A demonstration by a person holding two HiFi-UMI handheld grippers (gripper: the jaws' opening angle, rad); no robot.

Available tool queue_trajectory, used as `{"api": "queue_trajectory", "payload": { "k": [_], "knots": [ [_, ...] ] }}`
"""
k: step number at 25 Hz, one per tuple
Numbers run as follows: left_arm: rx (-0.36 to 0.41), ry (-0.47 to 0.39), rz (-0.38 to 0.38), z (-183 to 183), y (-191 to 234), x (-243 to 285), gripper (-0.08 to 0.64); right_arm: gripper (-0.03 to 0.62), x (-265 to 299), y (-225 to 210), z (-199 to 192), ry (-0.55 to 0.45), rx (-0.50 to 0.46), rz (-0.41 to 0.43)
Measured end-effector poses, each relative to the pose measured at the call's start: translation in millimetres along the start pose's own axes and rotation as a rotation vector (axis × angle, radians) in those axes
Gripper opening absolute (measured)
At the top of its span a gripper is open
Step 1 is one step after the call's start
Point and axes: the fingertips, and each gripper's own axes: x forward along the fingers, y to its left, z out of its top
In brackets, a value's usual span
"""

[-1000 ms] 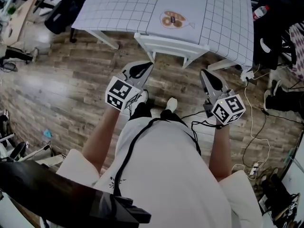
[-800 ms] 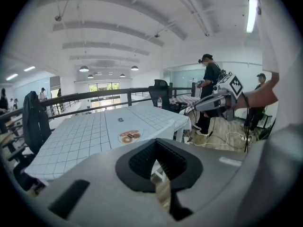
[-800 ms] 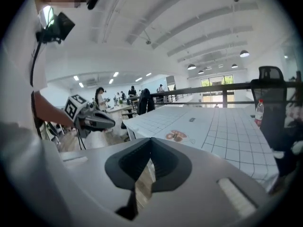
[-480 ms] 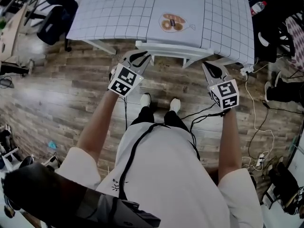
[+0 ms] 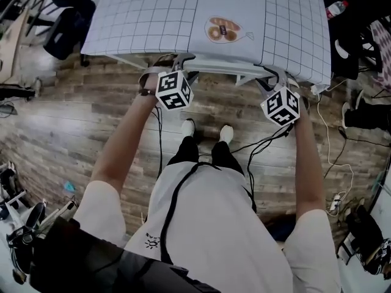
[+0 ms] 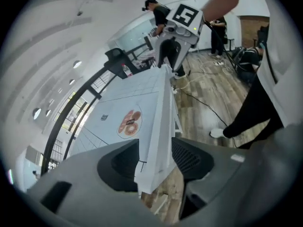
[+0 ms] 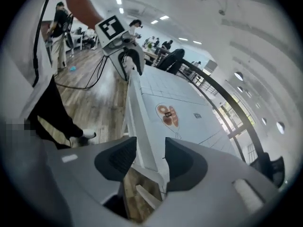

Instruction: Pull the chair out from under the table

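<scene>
The wooden floor [image 5: 67, 121] is filling most of the head view, with cables [image 5: 324, 145] trailing across it at the right. At the far side, the bench [image 5: 153, 17] is standing under a white cloth ruled in a dark grid. A person in a white top is standing at its near edge, both arms reaching forward. The white chair [image 5: 223, 68] is sitting tucked under the bench, only its top rail and a little of its back showing along the bench's near edge. The left gripper [image 6: 154, 157] is sitting at the left end of that rail and the right gripper [image 7: 149, 157] at the right end, well apart. Both pairs of jaws are opening and standing wide, each with the chair's top rail between its pads rather than clamped by them. A printed picture of doughnuts [image 5: 222, 29] is lying on the cloth just beyond the chair. The person's two white shoes [image 5: 188, 127] are standing on the floor near the chair, between the arms.
</scene>
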Motion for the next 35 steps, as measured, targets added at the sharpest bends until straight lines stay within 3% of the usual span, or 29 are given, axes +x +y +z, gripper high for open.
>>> {"api": "queue_trajectory", "payload": {
  "k": [3,9,10,12,19,28,35],
  "knots": [
    [0.083,0.075,-0.069,-11,-4,21,0.229,0.204,23,0,-8,0.064,-0.096,0.047],
    [0.17,0.176,-0.188,-25,-8,42,0.208,0.18,56,3,-24,0.192,-0.229,0.18],
    [0.181,0.184,-0.196,-26,-8,45,0.184,0.132,58,3,-26,0.21,-0.246,0.197],
    [0.2,0.192,-0.201,-27,-6,48,0.139,0.104,59,2,-27,0.237,-0.264,0.232],
    [0.236,0.206,-0.248,-26,-11,56,0.112,0.104,65,6,-31,0.348,-0.378,0.306],
    [0.147,0.179,-0.291,-25,-13,52,0.089,0.084,61,10,-30,0.355,-0.281,0.368],
    [0.161,0.181,-0.329,-27,-29,40,0.084,0.083,46,37,-27,0.325,-0.205,0.403]
  ]
}}
